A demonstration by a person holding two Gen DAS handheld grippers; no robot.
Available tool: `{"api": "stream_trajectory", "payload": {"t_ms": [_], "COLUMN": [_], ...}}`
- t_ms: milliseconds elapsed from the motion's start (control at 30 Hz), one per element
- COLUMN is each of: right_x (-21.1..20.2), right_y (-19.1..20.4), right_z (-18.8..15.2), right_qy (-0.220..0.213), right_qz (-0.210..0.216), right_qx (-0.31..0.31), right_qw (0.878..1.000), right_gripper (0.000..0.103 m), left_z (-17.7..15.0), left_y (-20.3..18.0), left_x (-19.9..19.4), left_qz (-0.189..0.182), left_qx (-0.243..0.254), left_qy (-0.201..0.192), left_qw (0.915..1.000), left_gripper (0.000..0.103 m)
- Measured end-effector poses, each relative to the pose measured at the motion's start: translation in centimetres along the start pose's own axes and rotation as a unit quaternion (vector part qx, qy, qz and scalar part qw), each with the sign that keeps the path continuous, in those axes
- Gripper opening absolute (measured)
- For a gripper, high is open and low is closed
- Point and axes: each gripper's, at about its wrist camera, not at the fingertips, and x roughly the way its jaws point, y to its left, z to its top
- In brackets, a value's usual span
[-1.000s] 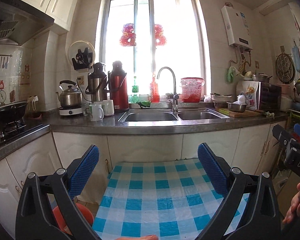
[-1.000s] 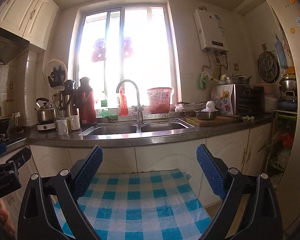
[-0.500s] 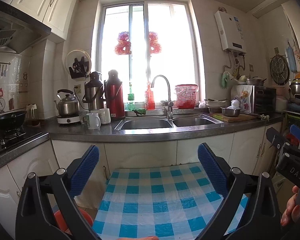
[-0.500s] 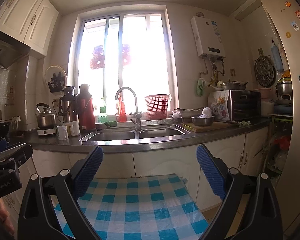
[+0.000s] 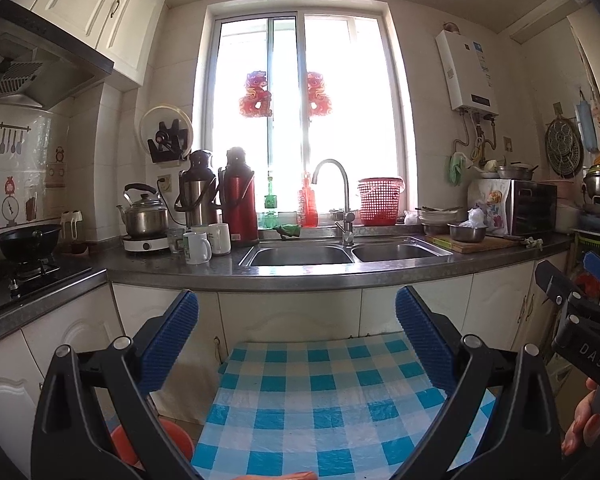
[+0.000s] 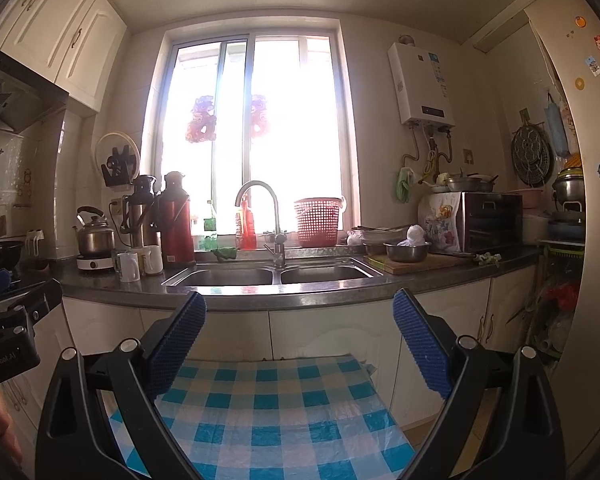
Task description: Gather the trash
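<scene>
Right gripper (image 6: 298, 312) held level, fingers spread wide, nothing between the blue pads (image 6: 414, 340). Below them a blue-and-white checked tablecloth (image 6: 268, 420). Beyond: dark counter (image 6: 340, 298), double sink (image 6: 272, 276) with curved tap (image 6: 260, 204), red basket (image 6: 319, 222) on the sill, red thermos (image 6: 176, 220), kettle (image 6: 94, 232). Left gripper (image 6: 8, 320) at left edge.

Left tool (image 5: 296, 324) jaws wide apart, empty; right tool (image 6: 298, 324) same, both level.
</scene>
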Motion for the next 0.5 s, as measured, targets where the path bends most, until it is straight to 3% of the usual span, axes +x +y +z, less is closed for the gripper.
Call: {"api": "stream_trajectory", "payload": {"t_ms": [500], "right_x": [0.73], "right_y": [0.53], "right_z": [-0.60], "right_qy": [0.009], "right_qz": [0.005], "right_qx": [-0.008], "right_qw": [1.000], "right_gripper": [0.095], "left_z": [-0.85], "left_y": [0.71], "left_x": [0.91], "left_qz": [0.004], "left_qx": [-0.004], "left_qy": [0.012], "left_qw": [0.9999], "left_gripper": [0.099]}}
